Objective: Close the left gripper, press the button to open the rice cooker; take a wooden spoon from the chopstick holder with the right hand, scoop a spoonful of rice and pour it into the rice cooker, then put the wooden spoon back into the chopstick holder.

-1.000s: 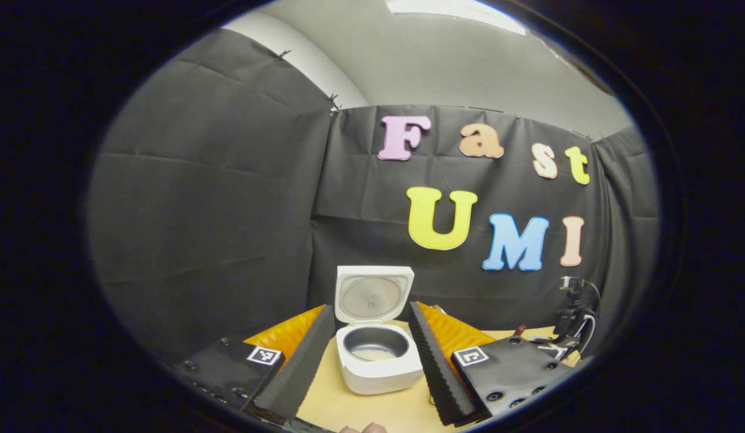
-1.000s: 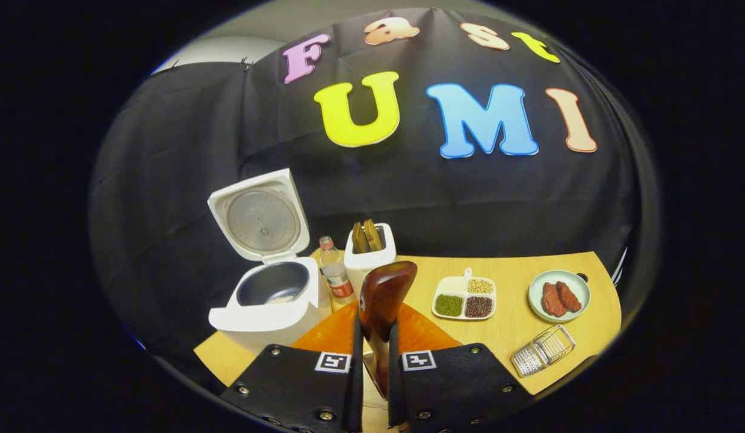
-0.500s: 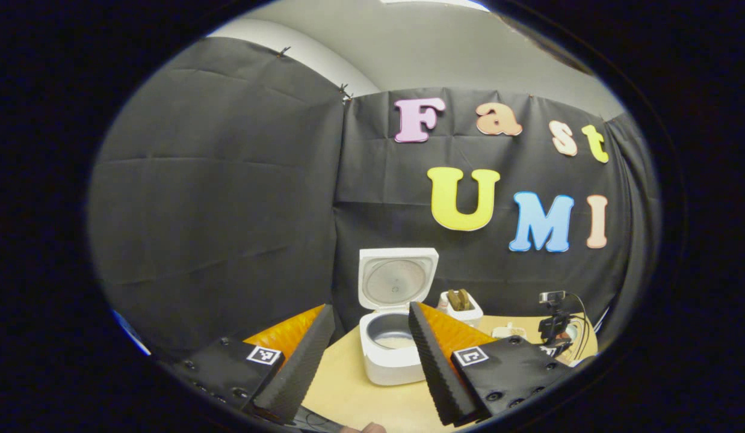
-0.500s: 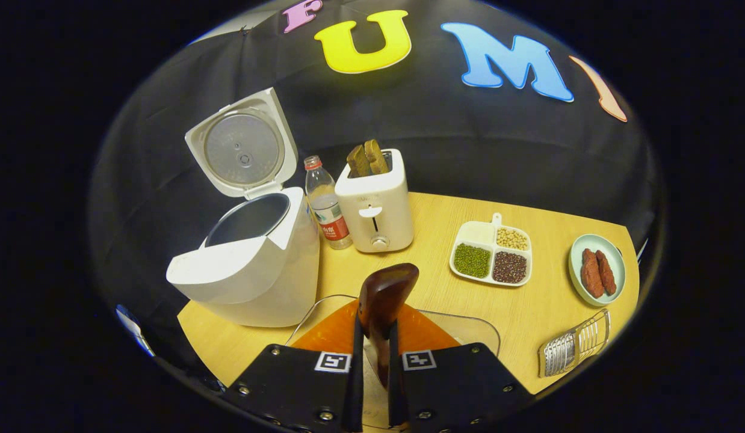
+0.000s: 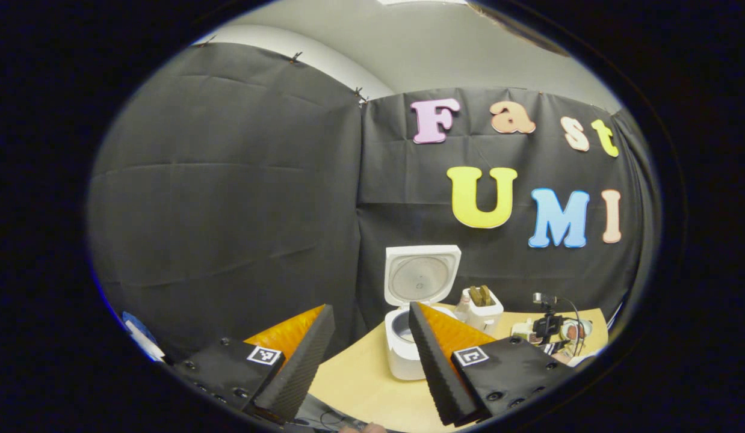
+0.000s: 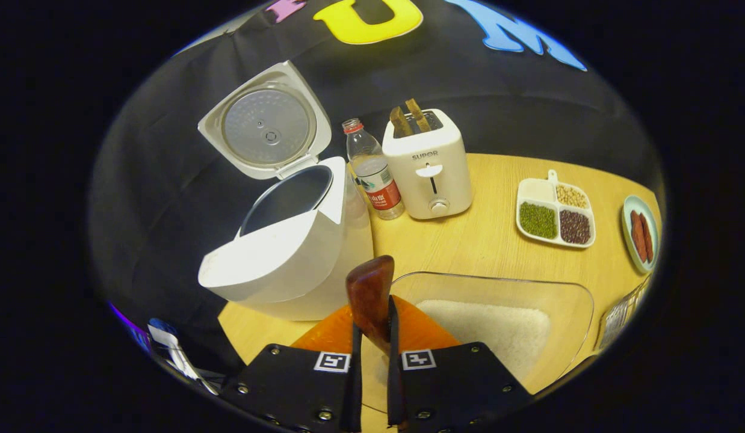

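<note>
Beside the rice cooker, on the worktop (image 6: 487,240): catalogue of items.
Rice cooker (image 6: 288,264): lid up, pot exposed; opening step judged done.
Right tool (image 6: 372,367): fingers clamped on the wooden spoon (image 6: 370,294), bowl raised, in front of the cooker.
Rice container (image 6: 499,319): clear tub of rice right of the cooker, under the spoon.
Left tool (image 5: 366,355): fingers apart, holding nothing, well back from the cooker (image 5: 411,337).
Chopstick holder: cannot tell which item it is.
Spoon load: cannot tell whether it carries rice.
Remaining, by judgement: at least returning the spoon to the holder.
</note>
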{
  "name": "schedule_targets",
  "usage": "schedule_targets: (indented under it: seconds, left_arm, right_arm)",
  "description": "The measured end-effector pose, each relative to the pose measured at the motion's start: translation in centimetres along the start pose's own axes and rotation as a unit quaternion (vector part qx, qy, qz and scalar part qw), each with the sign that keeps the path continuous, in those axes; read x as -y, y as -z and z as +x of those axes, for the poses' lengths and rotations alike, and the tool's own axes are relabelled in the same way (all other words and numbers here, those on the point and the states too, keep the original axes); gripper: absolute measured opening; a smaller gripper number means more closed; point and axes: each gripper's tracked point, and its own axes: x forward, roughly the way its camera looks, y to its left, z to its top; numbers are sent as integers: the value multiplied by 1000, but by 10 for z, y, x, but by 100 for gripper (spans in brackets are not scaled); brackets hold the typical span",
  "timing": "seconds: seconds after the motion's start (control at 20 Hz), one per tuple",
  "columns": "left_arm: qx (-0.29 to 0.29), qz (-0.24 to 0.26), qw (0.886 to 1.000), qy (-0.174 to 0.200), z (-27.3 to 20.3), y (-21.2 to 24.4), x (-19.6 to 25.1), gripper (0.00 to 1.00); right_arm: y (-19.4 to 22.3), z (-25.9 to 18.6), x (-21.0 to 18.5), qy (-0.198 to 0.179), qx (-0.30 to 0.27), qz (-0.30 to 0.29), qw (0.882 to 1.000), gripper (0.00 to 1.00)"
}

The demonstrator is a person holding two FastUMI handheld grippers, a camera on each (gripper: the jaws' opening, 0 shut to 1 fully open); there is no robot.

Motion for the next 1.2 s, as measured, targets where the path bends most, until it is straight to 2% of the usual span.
schedule_targets:
  seconds: [0.1,0.25,0.45,0.6,0.7,0.85,0.95,1.1,1.2]
  left_arm:
    - [2,-2,1000,4,-3,-3,1,83]
    - [12,8,1000,12,-9,-12,5,83]
    - [11,13,1000,21,-14,-16,12,82]
    - [14,22,999,28,-19,-22,16,82]
    - [19,28,999,32,-21,-29,19,82]
    - [19,25,999,36,-21,-28,23,82]
    - [19,26,999,37,-21,-28,23,82]
    - [21,23,999,37,-23,-31,19,82]
    - [22,22,999,33,-25,-33,14,82]
  right_arm:
    - [-8,-7,7,-13,10,74,997,17]
    - [-20,-18,24,-34,32,174,984,17]
    - [-23,-33,36,-64,51,248,965,17]
    - [-25,-46,46,-83,74,307,945,17]
    - [-29,-58,51,-91,89,327,936,17]
    - [-38,-75,58,-90,107,329,934,17]
    - [-48,-87,57,-98,118,339,928,17]
    - [-65,-101,45,-112,136,354,919,17]
    - [-85,-116,25,-129,150,341,919,17]
